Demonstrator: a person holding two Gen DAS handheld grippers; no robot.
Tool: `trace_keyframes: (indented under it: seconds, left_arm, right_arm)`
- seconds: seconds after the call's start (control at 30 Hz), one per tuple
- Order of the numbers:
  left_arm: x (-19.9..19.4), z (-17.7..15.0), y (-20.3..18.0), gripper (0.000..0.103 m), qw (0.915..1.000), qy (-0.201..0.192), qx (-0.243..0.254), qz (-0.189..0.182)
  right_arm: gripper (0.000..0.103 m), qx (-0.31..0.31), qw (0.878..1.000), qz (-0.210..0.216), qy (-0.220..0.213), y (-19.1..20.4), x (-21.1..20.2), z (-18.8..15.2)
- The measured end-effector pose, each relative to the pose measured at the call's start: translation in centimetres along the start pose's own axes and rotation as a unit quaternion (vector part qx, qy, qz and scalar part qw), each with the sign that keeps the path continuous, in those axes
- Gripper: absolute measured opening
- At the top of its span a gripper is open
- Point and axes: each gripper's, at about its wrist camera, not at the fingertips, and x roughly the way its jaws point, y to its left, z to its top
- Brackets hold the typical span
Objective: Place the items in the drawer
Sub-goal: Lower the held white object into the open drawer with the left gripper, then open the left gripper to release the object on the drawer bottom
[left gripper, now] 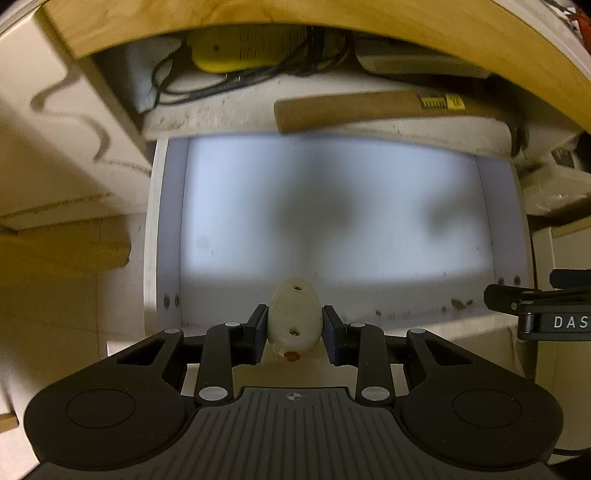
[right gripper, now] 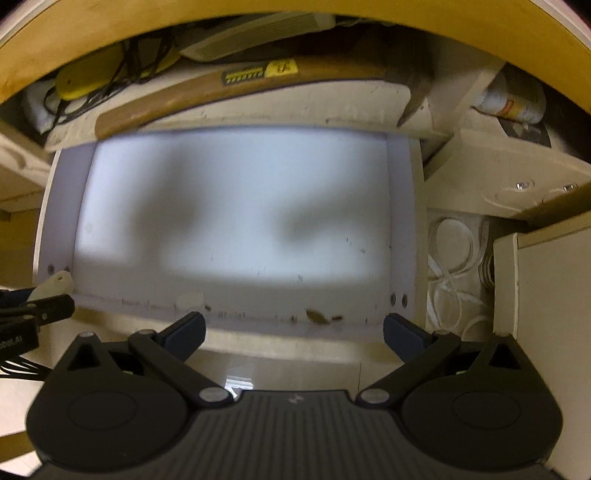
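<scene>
An open white drawer (left gripper: 168, 229) lies below me, its pale floor bare; it also shows in the right wrist view (right gripper: 400, 221). My left gripper (left gripper: 294, 325) is shut on a cream egg-shaped object (left gripper: 294, 314) with two small holes and an orange tip, held above the drawer's front edge. Its tip shows at the left edge of the right wrist view (right gripper: 55, 281). My right gripper (right gripper: 293, 332) is open and empty over the drawer's front edge, to the right of the left one.
A shelf above the drawer holds a wooden-handled hammer (left gripper: 351, 109), a yellow device (left gripper: 236, 48) with black cables and a white box (right gripper: 258, 31). A box of white cables (right gripper: 452, 266) sits right of the drawer. Wooden boards lie at the left.
</scene>
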Motion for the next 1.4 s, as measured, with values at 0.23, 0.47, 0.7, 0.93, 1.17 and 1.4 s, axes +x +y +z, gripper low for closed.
trace_keyframes:
  seconds: [0.23,0.47,0.7,0.93,1.17,1.4]
  left_arm:
    - [1.2,2.9,0.8,0.029,1.0000,0.005,-0.006,0.004]
    - [1.8,4.4,0.7,0.029,0.9999,0.006,0.001,0.009]
    - [3.0,4.4,0.6,0.029,0.9999,0.009,0.003,0.011]
    - [6.0,4.1,0.3,0.029,0.9993,0.032,0.005,0.016]
    - [9.5,3.9,0.5,0.029,0.9986,0.049,0.001,0.020]
    - [11.2,4.1,0.5,0.029,0.9984,0.052,-0.002,0.024]
  right_arm:
    - [0.103,0.010,1.000,0.007,0.001,-0.3,0.5,3.5]
    - [0.103,0.012,1.000,0.012,0.004,-0.1,0.9,5.9]
    - [0.103,0.014,1.000,0.009,0.012,-0.2,2.0,5.5]
    - [0.103,0.017,1.000,0.006,0.008,-0.2,3.9,5.0]
    - [0.103,0.014,1.000,-0.002,0.025,0.1,6.9,4.6]
    - [0.103,0.015,0.999,-0.001,0.035,0.2,9.5,4.4]
